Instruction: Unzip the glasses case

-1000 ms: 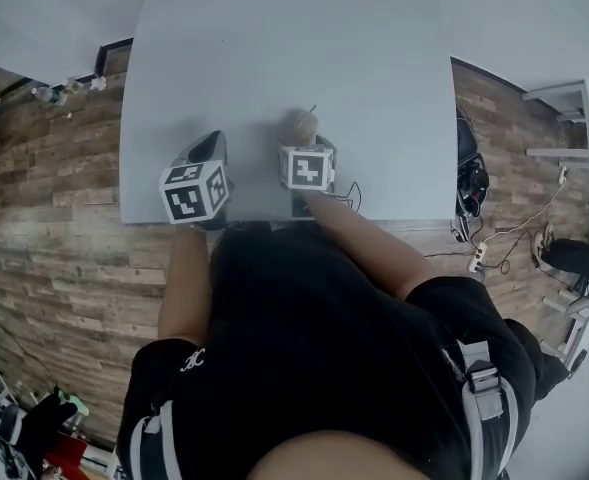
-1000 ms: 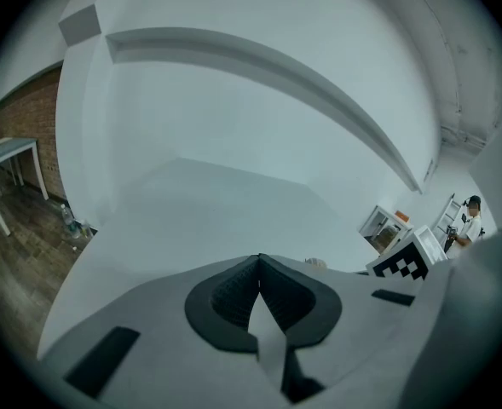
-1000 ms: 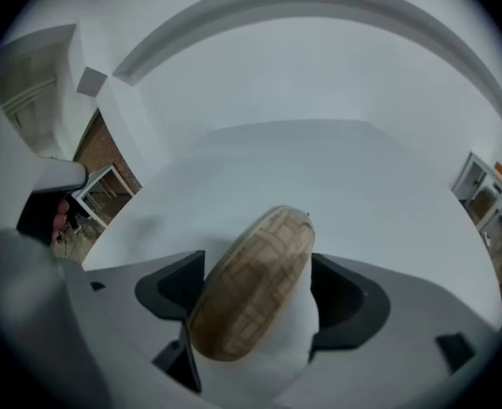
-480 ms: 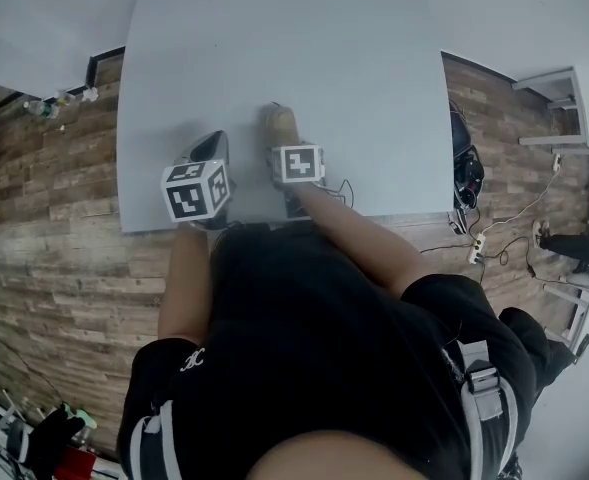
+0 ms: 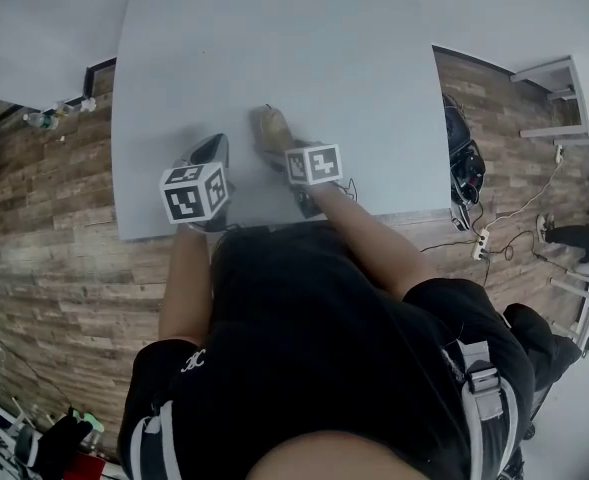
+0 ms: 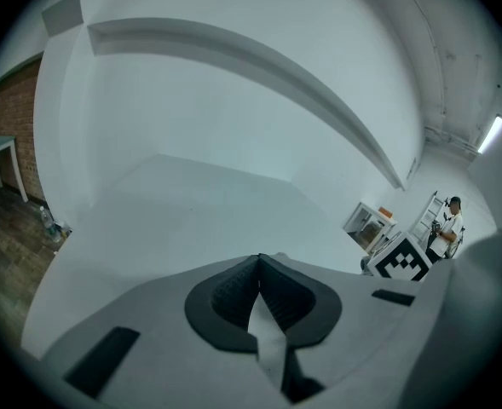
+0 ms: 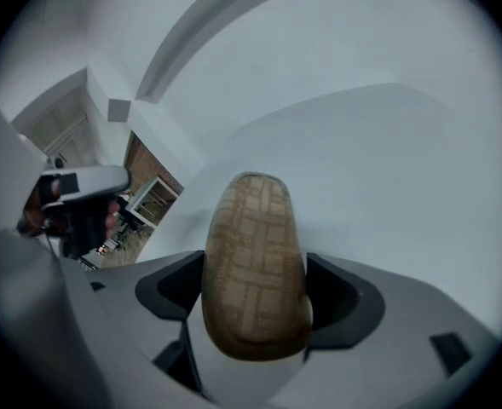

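Left forearm (image 5: 186,278): bare, it reaches in behind the left claw.
Left marker cube (image 5: 194,193): sits on the back of the left claw, just over the table's near edge.
Left claw (image 6: 259,261): the jaws are pressed together with nothing between them. Its ribbed pads (image 6: 229,301) meet at the tip, and it points down and away over bare tabletop.
Table (image 5: 274,38): pale grey and plain, stretching well ahead of both claws.
Glasses case (image 7: 252,220): a tan oblong with rounded ends and a woven check pattern, its shell closed as far as the views show. It lies flat on the table, to the right of the left claw and apart from it. Its near end sits inside the right claw's gap and its far end pokes out past the tips.
Right claw (image 7: 255,267): the jaws are spread to full width and straddle the case. The case fills the gap, with its sides right at the dark pads (image 7: 165,286). Whether the pads press on it cannot be told.
Right marker cube (image 5: 312,164): sits on the back of the right claw, just behind the case.
Right forearm (image 5: 359,238): bare, it angles in from the right behind its claw.
Wood floor (image 5: 54,218): brown planks lie beyond the table edges, left and right of the claws.
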Tool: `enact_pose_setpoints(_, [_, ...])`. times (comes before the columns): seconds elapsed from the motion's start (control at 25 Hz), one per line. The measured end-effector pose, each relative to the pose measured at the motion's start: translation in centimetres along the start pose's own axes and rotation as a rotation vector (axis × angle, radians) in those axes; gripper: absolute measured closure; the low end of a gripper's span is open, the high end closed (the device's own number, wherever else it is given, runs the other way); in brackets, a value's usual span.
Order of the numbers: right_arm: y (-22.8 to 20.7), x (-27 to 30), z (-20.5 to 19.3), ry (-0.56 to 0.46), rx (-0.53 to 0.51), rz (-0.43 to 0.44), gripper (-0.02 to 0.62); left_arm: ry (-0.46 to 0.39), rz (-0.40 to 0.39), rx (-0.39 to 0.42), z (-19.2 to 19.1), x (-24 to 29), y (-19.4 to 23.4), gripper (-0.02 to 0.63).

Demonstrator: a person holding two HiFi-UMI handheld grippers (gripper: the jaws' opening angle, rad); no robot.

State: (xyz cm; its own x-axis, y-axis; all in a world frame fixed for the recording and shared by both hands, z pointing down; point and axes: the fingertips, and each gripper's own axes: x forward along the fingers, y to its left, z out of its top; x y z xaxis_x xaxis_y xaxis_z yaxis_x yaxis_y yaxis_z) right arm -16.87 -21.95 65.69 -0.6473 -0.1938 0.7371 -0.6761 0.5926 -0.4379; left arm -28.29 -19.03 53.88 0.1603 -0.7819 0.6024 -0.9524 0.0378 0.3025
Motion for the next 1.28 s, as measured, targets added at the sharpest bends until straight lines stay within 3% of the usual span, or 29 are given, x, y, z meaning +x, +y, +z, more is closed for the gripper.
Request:
enact_pose_setpoints(0.08, [0.5, -1.3, 1.4, -0.050, 0.005, 0.061, 0.241, -0.003, -0.034, -0.025, 0.0, 0.2, -0.1, 0.603])
enact_pose_setpoints(0.16, [1.4, -2.9, 3.2, -0.101, -0.001, 0.128, 0.241, -0.007, -0.121, -0.075, 0.1, 0.4, -0.8, 0.602])
enact_pose_setpoints(0.28, [3.6, -5.8, 6.1, -0.180, 0.003, 0.282, 0.241, -0.059, -0.359, -0.239, 1.3, 0.3, -2.9, 0.571])
enact_pose_setpoints(0.4, [6.6, -9.3, 8.7, -0.238, 0.042, 0.502, 0.240, -0.170, -0.625, -0.380, 4.0, -0.9, -4.8, 0.420])
enact_pose_setpoints(0.52, [9.5, -13.0, 10.0, -0.263, 0.047, 0.740, 0.240, -0.257, -0.873, -0.367, 5.9, -3.1, -6.7, 0.316])
enact_pose_setpoints(0.68, [12.1, -16.7, 9.7, -0.244, 0.042, 0.987, 0.240, -0.315, -1.149, -0.322, 7.4, -6.3, -9.2, 0.255])
enact_pose_setpoints(1.04, [15.4, -20.6, 6.5, -0.076, -0.020, 1.323, 0.239, -0.199, -1.474, -0.085, 7.4, -9.8, -17.0, 0.227])
enact_pose_setpoints(1.12, [15.6, -20.7, 5.9, -0.042, -0.009, 1.363, 0.239, -0.184, -1.502, -0.046, 7.2, -10.2, -18.1, 0.223])
enact_pose_setpoints(1.28, [15.5, -20.6, 5.8, -0.036, 0.021, 1.377, 0.239, -0.194, -1.466, -0.025, 7.2, -10.2, -18.0, 0.233])
